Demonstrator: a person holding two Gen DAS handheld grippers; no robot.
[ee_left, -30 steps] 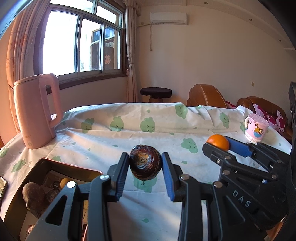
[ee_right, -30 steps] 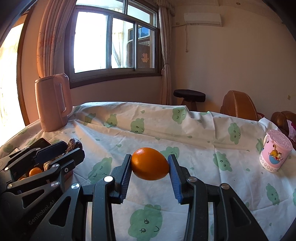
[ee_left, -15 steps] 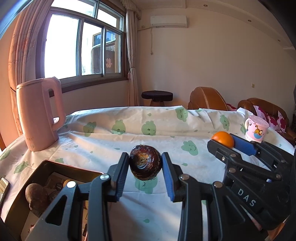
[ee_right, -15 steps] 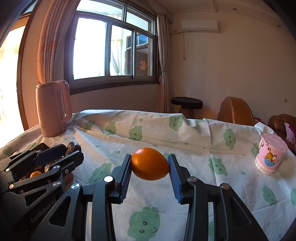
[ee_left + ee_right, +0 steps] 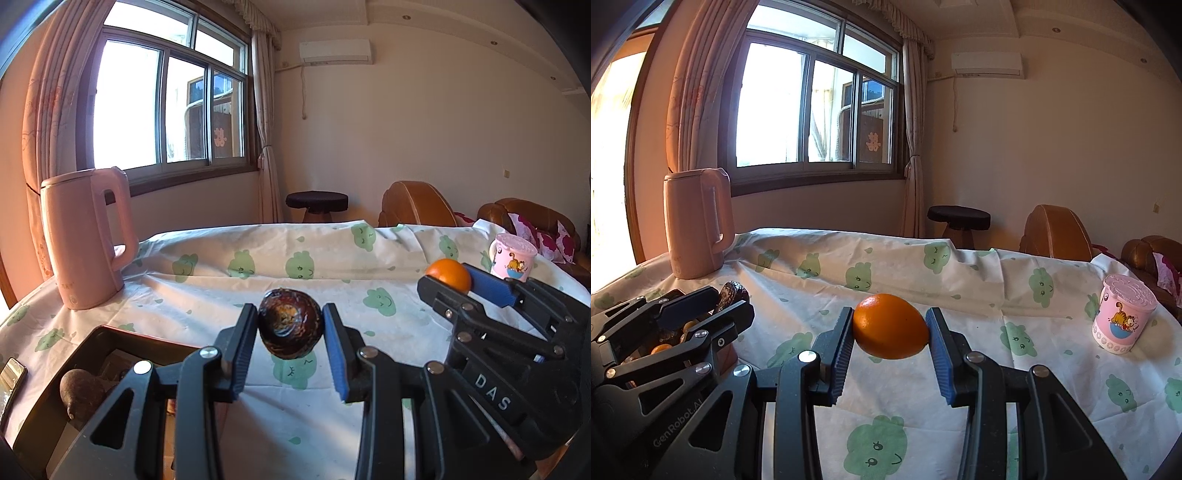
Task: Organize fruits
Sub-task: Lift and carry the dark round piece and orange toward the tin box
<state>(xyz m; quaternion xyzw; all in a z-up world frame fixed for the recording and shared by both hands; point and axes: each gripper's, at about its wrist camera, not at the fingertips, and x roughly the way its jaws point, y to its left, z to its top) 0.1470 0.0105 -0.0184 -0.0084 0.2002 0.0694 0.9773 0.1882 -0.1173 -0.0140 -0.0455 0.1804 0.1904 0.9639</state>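
Observation:
My left gripper (image 5: pixel 290 328) is shut on a dark brown round fruit (image 5: pixel 290 328) and holds it above the tablecloth, just right of a dark tray (image 5: pixel 48 402). The tray holds a brown fruit (image 5: pixel 81 393) and small orange fruits (image 5: pixel 661 348). My right gripper (image 5: pixel 890 326) is shut on an orange (image 5: pixel 891 326) held above the cloth. In the left wrist view the right gripper (image 5: pixel 465 284) with the orange (image 5: pixel 448 274) sits to the right. In the right wrist view the left gripper (image 5: pixel 729 299) with the dark fruit (image 5: pixel 733 291) is over the tray at left.
A pink kettle (image 5: pixel 86 236) stands at the table's back left. A pink cartoon cup (image 5: pixel 1123 319) stands at the right edge. A phone (image 5: pixel 11 382) lies left of the tray. The table (image 5: pixel 960 280) has a white cloth with green prints. A stool and brown sofa stand behind.
Both grippers have risen a little with their fruits still held; the table and tray sit lower in both views.

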